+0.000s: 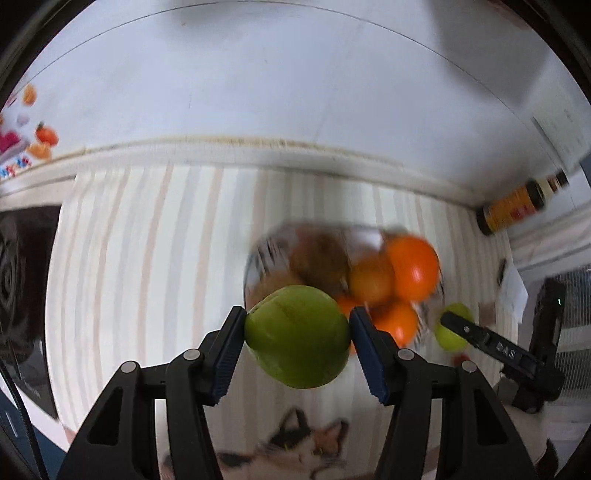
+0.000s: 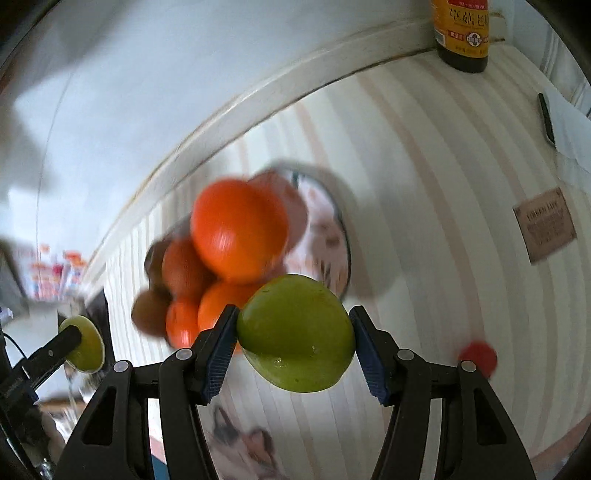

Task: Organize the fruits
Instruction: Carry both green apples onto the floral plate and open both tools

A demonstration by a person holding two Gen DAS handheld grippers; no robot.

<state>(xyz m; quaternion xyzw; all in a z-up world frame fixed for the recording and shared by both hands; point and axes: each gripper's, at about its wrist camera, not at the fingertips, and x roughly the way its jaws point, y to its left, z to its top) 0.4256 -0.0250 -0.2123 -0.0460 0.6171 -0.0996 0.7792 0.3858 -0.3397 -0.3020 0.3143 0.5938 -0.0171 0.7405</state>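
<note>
In the left wrist view my left gripper (image 1: 297,321) is shut on a green apple (image 1: 297,347), held above the striped tablecloth. Just behind it stands a patterned plate (image 1: 255,258) piled with oranges (image 1: 412,267) and brown kiwis (image 1: 321,262). My right gripper (image 2: 293,317) is likewise shut on a second green apple (image 2: 295,339), in front of the same plate (image 2: 343,236), where a big orange (image 2: 238,229) tops the heap. Each view also catches the other gripper with its apple at the side, the right one's apple (image 1: 452,328) and the left one's apple (image 2: 86,345).
A dark sauce bottle (image 2: 461,33) stands at the wall in the far right corner. A small red fruit (image 2: 478,356) lies on the cloth to the right. A brown tag (image 2: 545,225), a pen (image 2: 546,118) and paper lie further right. A stove top (image 1: 22,280) is at left.
</note>
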